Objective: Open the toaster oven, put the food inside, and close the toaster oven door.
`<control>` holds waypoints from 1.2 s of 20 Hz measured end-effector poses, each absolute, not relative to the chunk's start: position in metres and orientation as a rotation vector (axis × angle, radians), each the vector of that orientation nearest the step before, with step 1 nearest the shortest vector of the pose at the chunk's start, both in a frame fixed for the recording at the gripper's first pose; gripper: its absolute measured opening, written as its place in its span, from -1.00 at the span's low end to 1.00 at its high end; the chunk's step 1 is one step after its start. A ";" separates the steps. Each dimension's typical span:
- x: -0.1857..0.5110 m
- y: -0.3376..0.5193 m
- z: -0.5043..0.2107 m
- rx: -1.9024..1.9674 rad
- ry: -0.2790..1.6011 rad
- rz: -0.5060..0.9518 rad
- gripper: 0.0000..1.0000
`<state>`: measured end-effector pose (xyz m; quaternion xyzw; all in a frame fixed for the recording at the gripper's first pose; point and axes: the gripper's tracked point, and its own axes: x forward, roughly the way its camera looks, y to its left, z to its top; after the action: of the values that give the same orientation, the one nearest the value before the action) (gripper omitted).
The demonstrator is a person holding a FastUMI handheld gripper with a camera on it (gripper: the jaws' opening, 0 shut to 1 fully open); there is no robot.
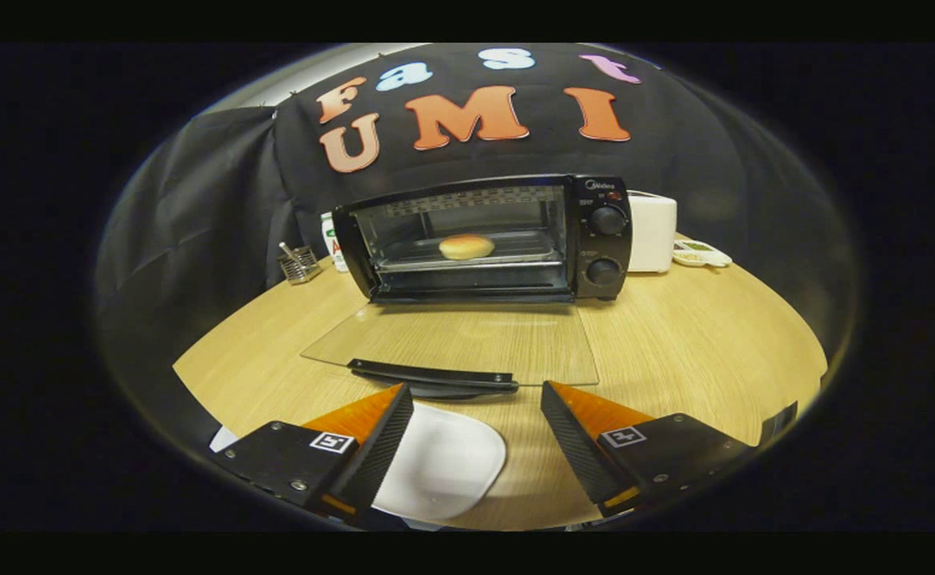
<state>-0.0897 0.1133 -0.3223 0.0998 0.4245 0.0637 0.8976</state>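
Note:
A black toaster oven (pixel 487 239) stands at the back of the round wooden table (pixel 699 343). Its glass door (pixel 459 339) lies folded down flat toward me, with the dark handle (pixel 433 374) at its near edge. A round bun (pixel 467 247) rests on the tray inside the oven. My gripper (pixel 477 393) is open, with nothing between its fingers. The fingertips sit just short of the door handle. An empty white plate (pixel 443 463) lies on the table under and between the fingers, nearer the left one.
A white appliance (pixel 652 231) stands to the right of the oven, with a small dish (pixel 700 254) beside it. To the oven's left are a metal wire holder (pixel 299 263) and a carton (pixel 331 239). Black cloth walls the booth behind.

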 end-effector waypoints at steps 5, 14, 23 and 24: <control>-0.087 0.115 -0.339 0.218 0.921 0.121 0.92; -0.044 0.120 -0.292 0.269 0.797 0.167 0.91; 0.008 0.112 -0.228 0.218 0.589 0.154 0.91; 0.003 0.117 -0.232 0.221 0.597 0.170 0.90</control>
<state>0.0033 0.1174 -0.2317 0.1086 0.2932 0.0835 0.9462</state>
